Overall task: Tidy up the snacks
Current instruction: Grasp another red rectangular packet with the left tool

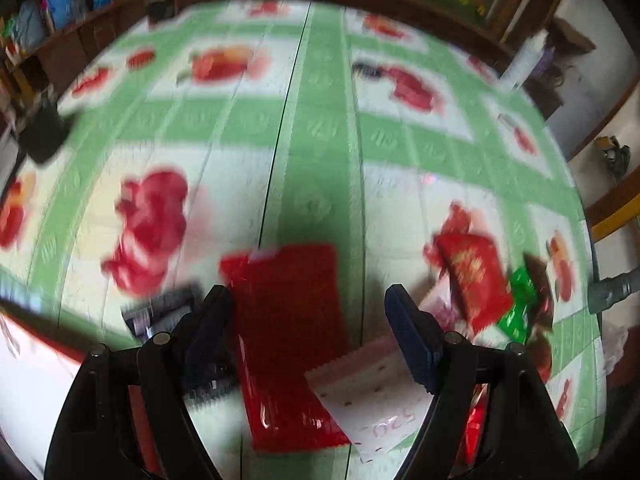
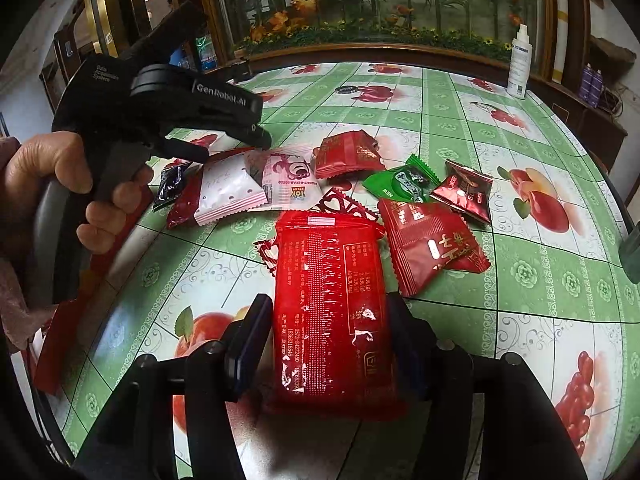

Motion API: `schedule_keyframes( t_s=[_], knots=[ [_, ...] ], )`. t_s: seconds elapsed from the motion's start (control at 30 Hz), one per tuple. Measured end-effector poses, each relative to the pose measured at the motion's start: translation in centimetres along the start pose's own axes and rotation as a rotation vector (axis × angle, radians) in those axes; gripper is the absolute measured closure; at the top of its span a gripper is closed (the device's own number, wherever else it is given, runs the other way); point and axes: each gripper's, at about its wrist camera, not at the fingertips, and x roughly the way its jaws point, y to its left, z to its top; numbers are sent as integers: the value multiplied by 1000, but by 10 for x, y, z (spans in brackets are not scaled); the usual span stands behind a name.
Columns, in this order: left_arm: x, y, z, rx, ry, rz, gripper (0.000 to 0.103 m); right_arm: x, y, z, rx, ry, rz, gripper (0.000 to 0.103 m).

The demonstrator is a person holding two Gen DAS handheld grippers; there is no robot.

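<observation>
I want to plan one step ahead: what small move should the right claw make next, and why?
Probably draw the right claw back, clear of the large red packet: the pads stand slightly off it, and it lies flat on the tablecloth, so nothing is gripped.

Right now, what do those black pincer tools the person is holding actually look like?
Both are matte black plastic. The left gripper has a pistol-style handle and trigger, gripped by a bare hand; white lettering on its body reads "GenRobot.AI" and "Data Acquisition System". The right gripper shows two hinged black fingers with round pivot bolts and dark blue pads. No cables are visible.
</observation>
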Motion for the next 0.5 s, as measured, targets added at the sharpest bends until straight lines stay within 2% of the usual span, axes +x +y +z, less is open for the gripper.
schedule_keyframes(
  t_s=[0.2, 0.3, 0.4, 0.5],
  knots=[
    [1, -1, -6, 39, -27, 51, 25, 0, 1, 0, 0, 1, -2, 43],
    [5, -15, -12, 112, -32, 99, 24, 1, 0, 0, 2, 0, 1, 43],
    [4, -27, -19, 164, -52, 90, 24, 1, -1, 0, 4, -1, 2, 43],
    [2, -36, -21, 204, -70, 77, 32, 1, -1, 0, 4, -1, 1, 44]
  ],
)
